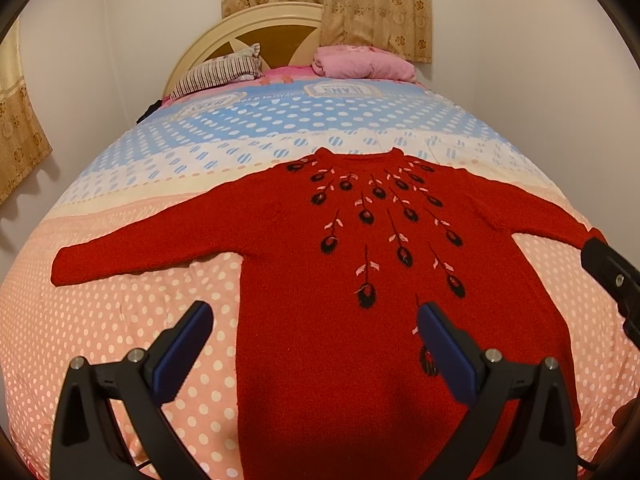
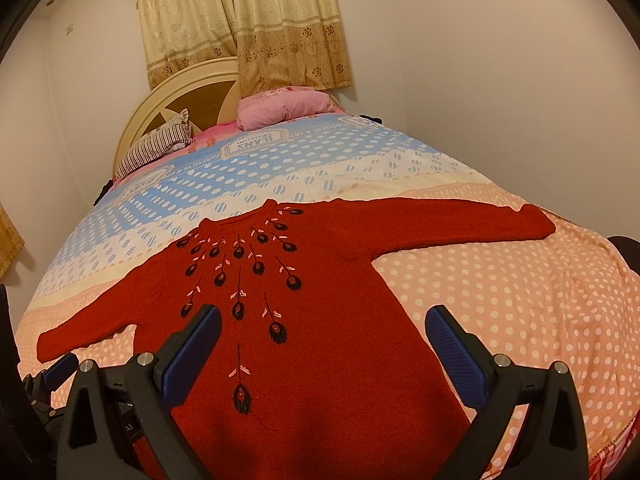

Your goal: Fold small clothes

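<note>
A red knitted sweater (image 1: 360,248) (image 2: 320,280) with black and pink embroidered flowers lies flat on the bed, front up, collar toward the headboard and both sleeves spread out sideways. My left gripper (image 1: 316,320) hovers open above the sweater's lower left side, with nothing between its blue pads. My right gripper (image 2: 324,324) hovers open over the lower right part of the body, also empty. The right gripper's black body (image 1: 612,280) shows at the right edge of the left wrist view, near the right sleeve's cuff.
The bed cover (image 1: 140,320) (image 2: 520,300) is pink with white dots near me and blue with dots farther off. A striped pillow (image 1: 220,74) and a pink bundle (image 1: 364,64) lie by the cream headboard (image 1: 248,24). Curtains (image 2: 248,20) hang behind; white walls on both sides.
</note>
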`<act>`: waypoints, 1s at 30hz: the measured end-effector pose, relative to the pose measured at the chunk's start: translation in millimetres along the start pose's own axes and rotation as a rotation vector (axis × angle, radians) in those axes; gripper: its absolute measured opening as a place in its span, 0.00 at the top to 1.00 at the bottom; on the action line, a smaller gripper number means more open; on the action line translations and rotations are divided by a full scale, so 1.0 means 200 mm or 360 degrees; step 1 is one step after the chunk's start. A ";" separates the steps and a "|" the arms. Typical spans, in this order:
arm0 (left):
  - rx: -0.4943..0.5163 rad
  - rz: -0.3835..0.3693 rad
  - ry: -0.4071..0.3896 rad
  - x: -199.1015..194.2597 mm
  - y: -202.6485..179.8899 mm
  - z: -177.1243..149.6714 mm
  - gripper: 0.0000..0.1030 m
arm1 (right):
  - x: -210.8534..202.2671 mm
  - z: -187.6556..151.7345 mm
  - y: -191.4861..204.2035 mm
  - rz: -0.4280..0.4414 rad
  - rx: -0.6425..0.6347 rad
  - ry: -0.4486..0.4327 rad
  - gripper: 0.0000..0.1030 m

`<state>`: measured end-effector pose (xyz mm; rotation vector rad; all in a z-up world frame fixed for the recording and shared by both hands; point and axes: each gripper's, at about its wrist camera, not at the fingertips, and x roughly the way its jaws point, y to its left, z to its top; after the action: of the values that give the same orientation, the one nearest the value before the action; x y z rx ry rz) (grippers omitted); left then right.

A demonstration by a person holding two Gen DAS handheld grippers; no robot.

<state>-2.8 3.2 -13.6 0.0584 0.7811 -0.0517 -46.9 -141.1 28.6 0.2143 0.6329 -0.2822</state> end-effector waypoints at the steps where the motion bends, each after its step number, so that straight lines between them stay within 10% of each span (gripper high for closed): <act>1: 0.0001 0.0000 0.0000 0.00 0.00 0.00 0.00 | 0.00 0.00 0.00 0.0000 0.0000 0.0000 0.01; 30: -0.0004 0.0015 0.0008 0.05 0.02 -0.01 0.00 | 0.06 0.04 0.00 -0.0060 -0.0031 0.0027 0.01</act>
<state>3.2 6.3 -21.0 0.0598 0.7859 -0.0416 -32.0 -145.6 27.6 0.1865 0.6565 -0.3106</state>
